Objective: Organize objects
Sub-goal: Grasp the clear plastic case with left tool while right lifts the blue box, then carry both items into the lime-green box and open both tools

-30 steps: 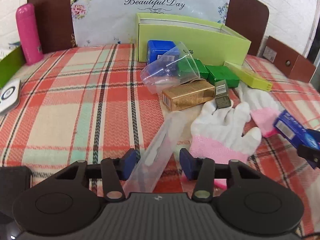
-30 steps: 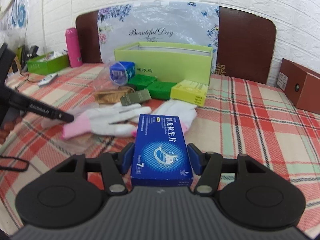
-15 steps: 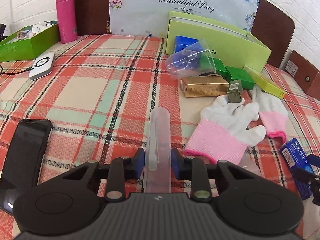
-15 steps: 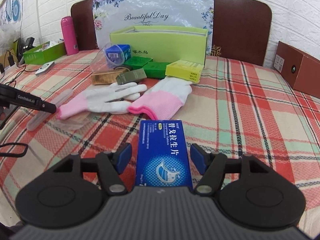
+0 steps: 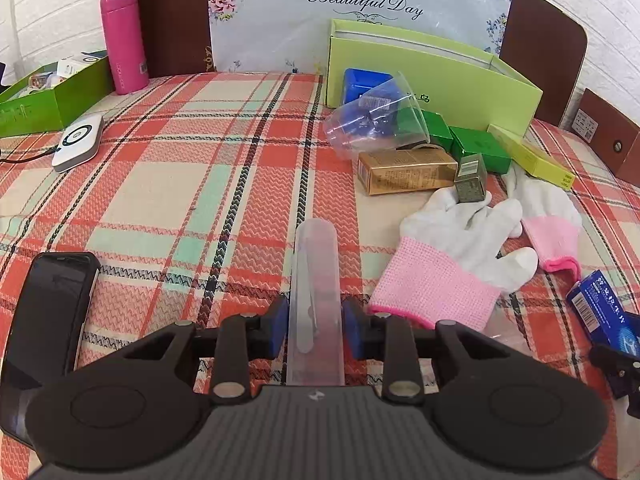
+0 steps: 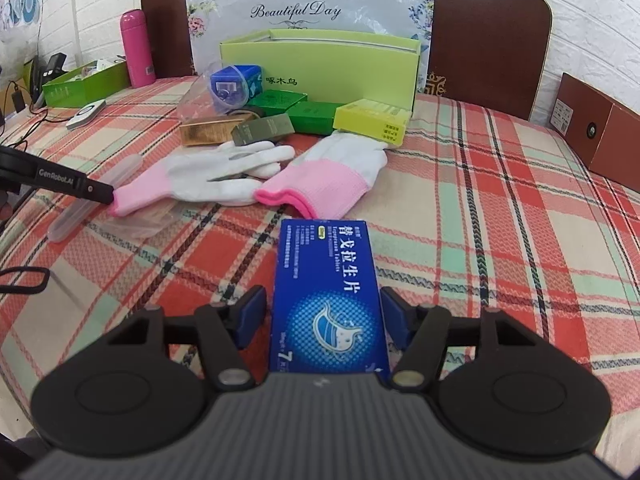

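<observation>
**Both grippers at the near edge of the bed**

The left gripper (image 5: 315, 330) clamps a clear plastic case (image 5: 316, 280). The right gripper (image 6: 323, 320) has just narrowed but stands apart around a blue medicine box (image 6: 328, 300) on the plaid bedspread (image 6: 500, 220).

2 low wrist views toward the headboard, sharing gloves (image 5: 460, 248) and green box (image 6: 320, 64).

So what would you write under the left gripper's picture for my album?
Left gripper closed on a clear plastic tube case above the red plaid tablecloth, pink-cuffed white gloves alongside.
</observation>
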The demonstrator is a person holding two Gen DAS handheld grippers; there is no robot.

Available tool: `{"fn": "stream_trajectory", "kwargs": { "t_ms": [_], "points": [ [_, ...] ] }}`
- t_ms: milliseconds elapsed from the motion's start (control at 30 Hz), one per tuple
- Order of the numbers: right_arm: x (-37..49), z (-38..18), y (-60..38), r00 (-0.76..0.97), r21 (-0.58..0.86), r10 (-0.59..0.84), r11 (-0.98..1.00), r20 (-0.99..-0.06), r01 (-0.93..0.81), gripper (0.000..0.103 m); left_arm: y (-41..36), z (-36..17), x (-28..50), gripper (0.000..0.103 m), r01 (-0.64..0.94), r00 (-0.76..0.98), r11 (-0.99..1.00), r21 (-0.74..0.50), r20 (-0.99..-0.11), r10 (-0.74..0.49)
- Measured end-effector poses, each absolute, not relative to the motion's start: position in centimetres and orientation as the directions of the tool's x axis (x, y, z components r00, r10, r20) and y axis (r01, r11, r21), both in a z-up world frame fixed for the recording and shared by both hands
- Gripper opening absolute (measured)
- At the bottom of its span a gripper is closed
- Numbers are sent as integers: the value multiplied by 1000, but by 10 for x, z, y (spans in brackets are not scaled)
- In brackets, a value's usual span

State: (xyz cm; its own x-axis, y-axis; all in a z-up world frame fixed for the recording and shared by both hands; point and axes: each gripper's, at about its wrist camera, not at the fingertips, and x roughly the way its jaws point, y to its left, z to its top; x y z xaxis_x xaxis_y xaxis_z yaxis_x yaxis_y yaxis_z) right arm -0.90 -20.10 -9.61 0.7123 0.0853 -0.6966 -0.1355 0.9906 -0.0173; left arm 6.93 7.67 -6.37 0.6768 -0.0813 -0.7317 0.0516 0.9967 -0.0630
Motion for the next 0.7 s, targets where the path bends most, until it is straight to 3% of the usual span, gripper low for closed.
{"fn": "stream_trajectory", "kwargs": {
  "t_ms": [467, 700],
  "points": [
    [-5, -96, -200, 694, -1, 81, 993, -716, -117, 55, 77, -62, 69, 29, 55, 677, 997, -60, -731, -82],
    [-6, -70, -194, 735, 54, 159, 985, -659, -165, 55, 80, -33, 56, 29, 115, 691, 982, -148, -698, -187]
  ]
}}
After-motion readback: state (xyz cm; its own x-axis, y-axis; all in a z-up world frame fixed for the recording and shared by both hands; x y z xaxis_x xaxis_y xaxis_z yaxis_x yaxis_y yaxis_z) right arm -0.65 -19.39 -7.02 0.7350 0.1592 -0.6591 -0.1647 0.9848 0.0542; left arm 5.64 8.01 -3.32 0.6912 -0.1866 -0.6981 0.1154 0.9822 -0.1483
